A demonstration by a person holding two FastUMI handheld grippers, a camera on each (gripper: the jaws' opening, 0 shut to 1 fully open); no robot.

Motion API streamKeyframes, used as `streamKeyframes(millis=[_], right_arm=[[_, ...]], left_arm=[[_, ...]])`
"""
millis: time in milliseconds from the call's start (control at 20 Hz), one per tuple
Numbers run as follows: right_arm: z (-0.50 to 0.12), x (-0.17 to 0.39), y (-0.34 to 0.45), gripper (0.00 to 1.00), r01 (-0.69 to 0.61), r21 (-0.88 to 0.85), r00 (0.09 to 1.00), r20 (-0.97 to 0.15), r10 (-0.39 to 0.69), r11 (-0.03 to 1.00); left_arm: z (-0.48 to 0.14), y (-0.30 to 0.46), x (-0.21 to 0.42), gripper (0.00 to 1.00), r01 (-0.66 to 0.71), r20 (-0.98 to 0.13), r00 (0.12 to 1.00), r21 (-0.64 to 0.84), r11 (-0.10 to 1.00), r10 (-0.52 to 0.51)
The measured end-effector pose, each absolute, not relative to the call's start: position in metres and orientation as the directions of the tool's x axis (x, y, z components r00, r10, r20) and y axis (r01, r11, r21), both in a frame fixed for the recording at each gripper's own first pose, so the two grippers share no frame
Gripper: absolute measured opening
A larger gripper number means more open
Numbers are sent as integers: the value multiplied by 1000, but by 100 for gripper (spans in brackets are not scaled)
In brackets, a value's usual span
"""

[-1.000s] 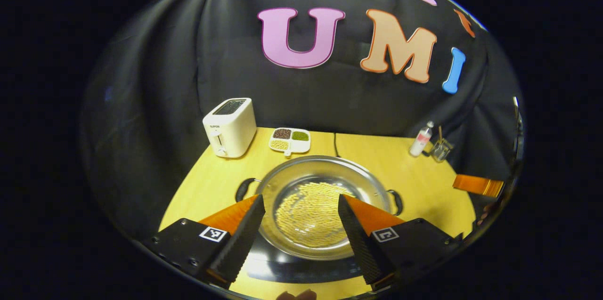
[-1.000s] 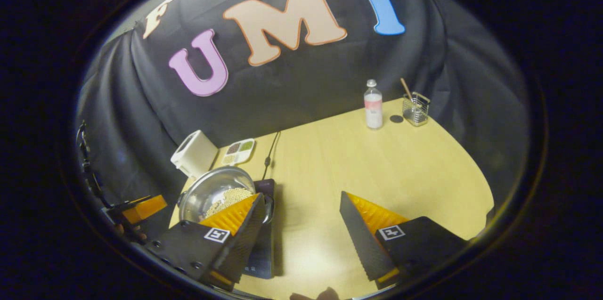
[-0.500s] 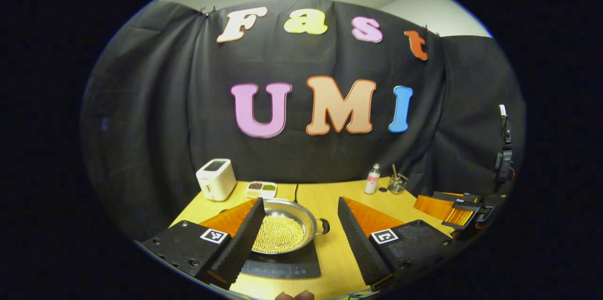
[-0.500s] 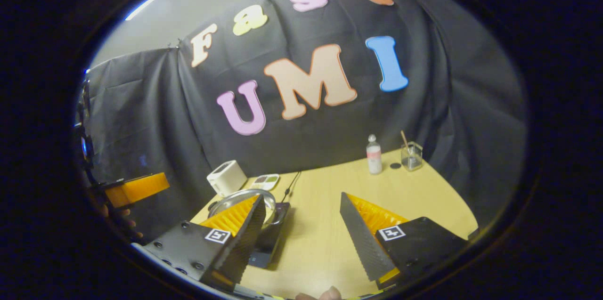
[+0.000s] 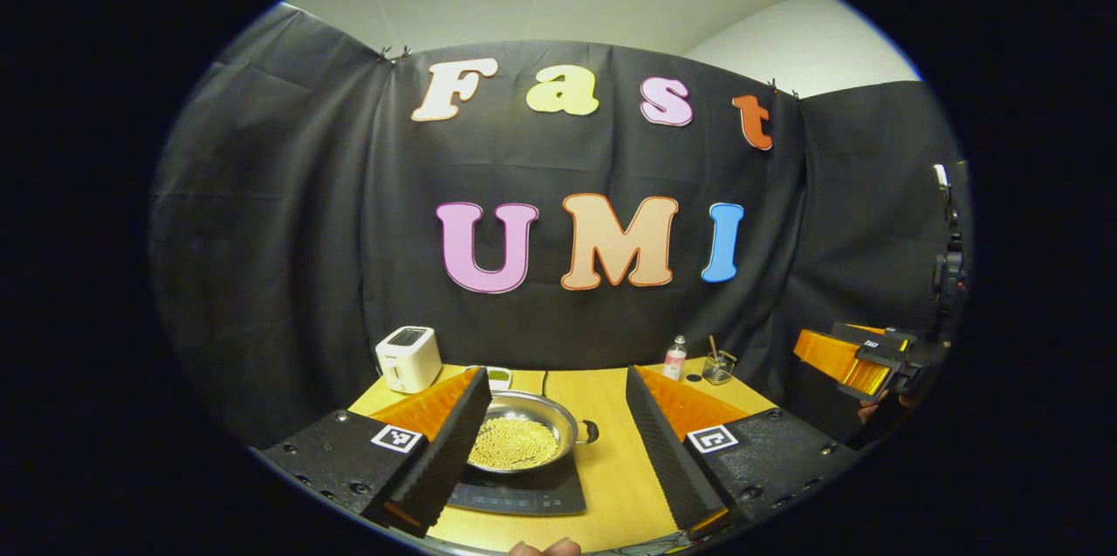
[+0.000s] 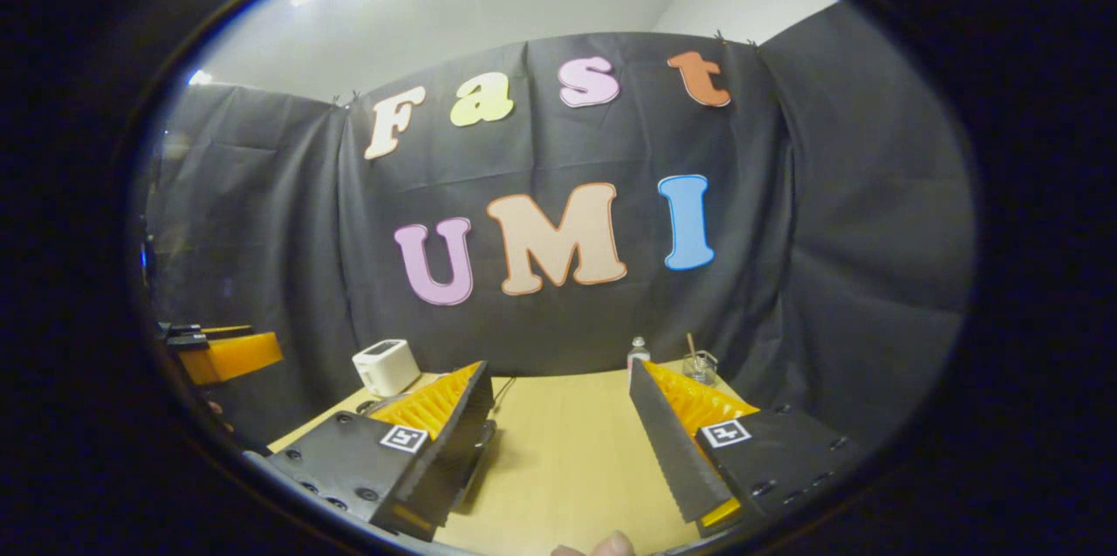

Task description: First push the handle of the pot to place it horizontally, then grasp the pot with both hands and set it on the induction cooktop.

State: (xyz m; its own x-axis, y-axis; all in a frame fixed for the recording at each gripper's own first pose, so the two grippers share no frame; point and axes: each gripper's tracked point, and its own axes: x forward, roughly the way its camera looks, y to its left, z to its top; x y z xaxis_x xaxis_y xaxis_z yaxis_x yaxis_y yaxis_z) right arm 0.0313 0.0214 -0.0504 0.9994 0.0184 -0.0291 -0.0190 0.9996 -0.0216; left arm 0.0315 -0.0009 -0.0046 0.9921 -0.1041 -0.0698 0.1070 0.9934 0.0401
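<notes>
On the black flat induction cooktop (image 5: 522, 497) the round steel pot (image 5: 522, 434) of yellow grains is seated; both tools, left (image 5: 551, 451) and right (image 6: 558, 451), are held spread, empty, and best kept clear.

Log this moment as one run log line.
pot: on induction cooktop | left gripper: open, clear | right gripper: open, clear | stage: placed

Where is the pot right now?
In the left gripper view, the pot sits on the cooktop, low centre, in front of the toaster.
</notes>
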Motion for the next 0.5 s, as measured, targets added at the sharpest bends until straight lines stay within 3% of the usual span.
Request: streamKeyframes(millis=[50,100,300,400,450,500], right_arm=[[-47,25,21,97,2,-55,1000,-15,-3,998],[-46,15,23,92,13,-79,1000,-7,-14,997],[-51,-24,35,92,39,-146,999,-12,-41,988],[-33,-28,33,93,53,-205,999,15,-51,977],[-31,-28,36,99,52,-194,999,16,-50,980],[-29,-29,41,99,48,-162,999,14,-46,986]], left_arm=[[-6,4,24,91,104,-62,993,30,994,-102],[-12,6,17,94,108,-70,992,15,994,-107],[-20,29,-1,91,86,-79,993,-15,996,-87],[-17,37,-9,91,78,-32,996,-1,997,-78],[-14,35,-12,90,84,-23,996,6,996,-84],[-16,36,-16,94,87,-32,996,19,996,-86]])
